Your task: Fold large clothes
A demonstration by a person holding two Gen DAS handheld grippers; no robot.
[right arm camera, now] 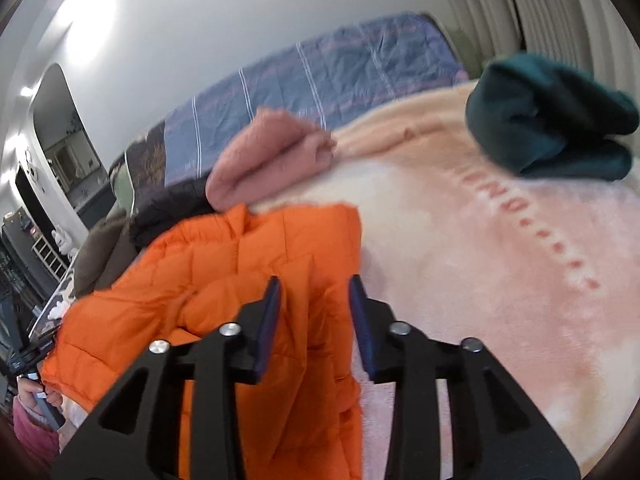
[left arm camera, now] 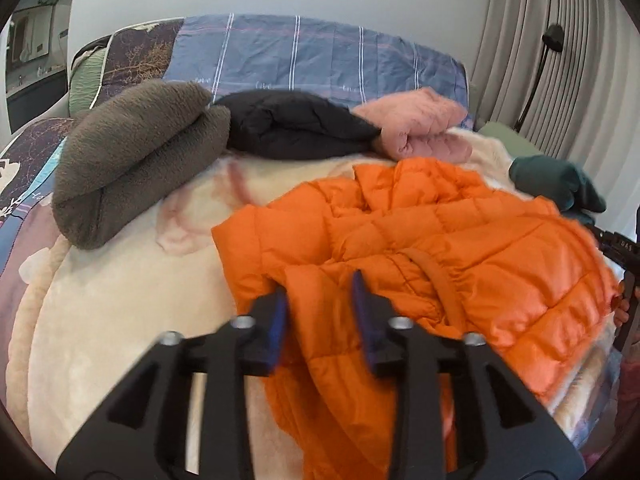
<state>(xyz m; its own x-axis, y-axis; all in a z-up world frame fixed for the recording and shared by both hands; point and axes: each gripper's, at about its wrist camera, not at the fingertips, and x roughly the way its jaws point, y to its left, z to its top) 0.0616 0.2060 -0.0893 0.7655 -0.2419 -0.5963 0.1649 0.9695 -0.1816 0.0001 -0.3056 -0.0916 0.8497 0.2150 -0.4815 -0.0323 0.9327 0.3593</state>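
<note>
Orange jacket (left arm camera: 420,248) lies rumpled on cream blanket (left arm camera: 132,320), fabric between both parted grippers, left gripper (left arm camera: 319,300) and right gripper (right arm camera: 313,300).

Black tool (left arm camera: 319,294) — blue pads (left arm camera: 362,300), silver screws

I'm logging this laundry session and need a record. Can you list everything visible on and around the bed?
orange puffer jacket: 1, orange, unfolded on the blanket, nearest both grippers
grey-brown fleece: 1, folded, far left
black garment: 1, folded, back middle
pink garment: 1, folded, back right
dark teal garment: 1, folded, far right
blanket: 1, cream and pink, under all the clothes
plaid bedding: 1, blue, against the wall
curtain: 1, pale grey, right
left gripper: 1, black, open over the jacket
right gripper: 1, black, open over the jacket's edge
</note>
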